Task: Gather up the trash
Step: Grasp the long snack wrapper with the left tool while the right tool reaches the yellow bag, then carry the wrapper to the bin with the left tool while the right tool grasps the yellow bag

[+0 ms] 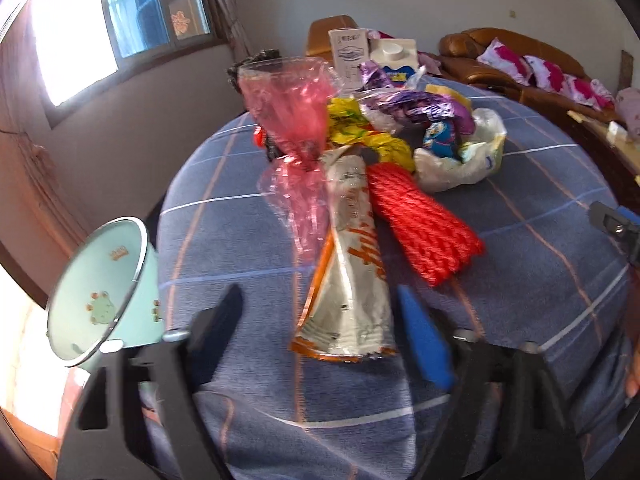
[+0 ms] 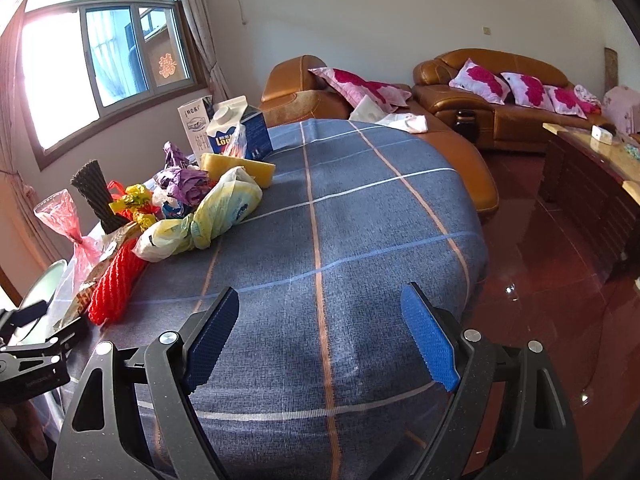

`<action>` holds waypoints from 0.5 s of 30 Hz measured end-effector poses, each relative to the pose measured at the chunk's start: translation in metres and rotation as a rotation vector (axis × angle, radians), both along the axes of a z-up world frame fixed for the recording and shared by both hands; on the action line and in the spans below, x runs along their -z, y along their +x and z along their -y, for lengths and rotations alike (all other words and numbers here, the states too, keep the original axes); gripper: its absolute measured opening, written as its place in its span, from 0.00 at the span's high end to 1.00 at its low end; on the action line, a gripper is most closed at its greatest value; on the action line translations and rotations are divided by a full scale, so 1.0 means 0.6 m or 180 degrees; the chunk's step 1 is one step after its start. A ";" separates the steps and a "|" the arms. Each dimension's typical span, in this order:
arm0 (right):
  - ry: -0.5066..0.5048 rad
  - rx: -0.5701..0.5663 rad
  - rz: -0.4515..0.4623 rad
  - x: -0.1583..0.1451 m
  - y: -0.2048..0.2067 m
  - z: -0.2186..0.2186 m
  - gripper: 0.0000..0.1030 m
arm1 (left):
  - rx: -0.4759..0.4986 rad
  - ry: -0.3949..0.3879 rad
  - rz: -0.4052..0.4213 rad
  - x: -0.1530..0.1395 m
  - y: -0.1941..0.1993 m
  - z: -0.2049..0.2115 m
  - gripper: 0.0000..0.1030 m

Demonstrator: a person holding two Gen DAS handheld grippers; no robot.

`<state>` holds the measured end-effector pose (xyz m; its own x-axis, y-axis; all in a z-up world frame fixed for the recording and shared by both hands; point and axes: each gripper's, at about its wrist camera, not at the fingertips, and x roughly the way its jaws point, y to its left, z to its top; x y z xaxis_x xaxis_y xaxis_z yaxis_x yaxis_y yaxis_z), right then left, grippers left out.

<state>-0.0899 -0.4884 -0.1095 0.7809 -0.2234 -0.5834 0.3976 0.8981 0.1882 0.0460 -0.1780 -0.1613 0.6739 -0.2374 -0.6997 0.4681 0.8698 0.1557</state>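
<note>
A pile of trash lies on the blue checked tablecloth. In the left wrist view my left gripper is open, its fingers either side of the near end of a white and orange snack wrapper. Beside it lie a pink plastic bag, a red foam net, yellow wrappers, purple wrappers and a knotted white bag. My right gripper is open and empty over bare cloth, right of the pile.
A mint green bin stands tilted at the table's left edge. Two cartons and a yellow sponge stand at the back of the pile. Brown sofas and a red floor lie to the right.
</note>
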 end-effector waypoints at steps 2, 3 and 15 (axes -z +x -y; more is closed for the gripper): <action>0.0005 -0.0015 0.0008 -0.001 0.001 0.000 0.20 | 0.0145 -0.0024 -0.0024 -0.001 -0.006 0.006 0.71; 0.0009 -0.0020 0.0010 -0.002 0.001 0.000 0.20 | 0.0194 0.0001 0.0024 -0.003 -0.012 0.008 0.83; -0.0062 -0.0180 0.0136 -0.077 0.071 0.008 0.23 | 0.0397 0.0013 0.0690 -0.112 -0.060 -0.010 0.83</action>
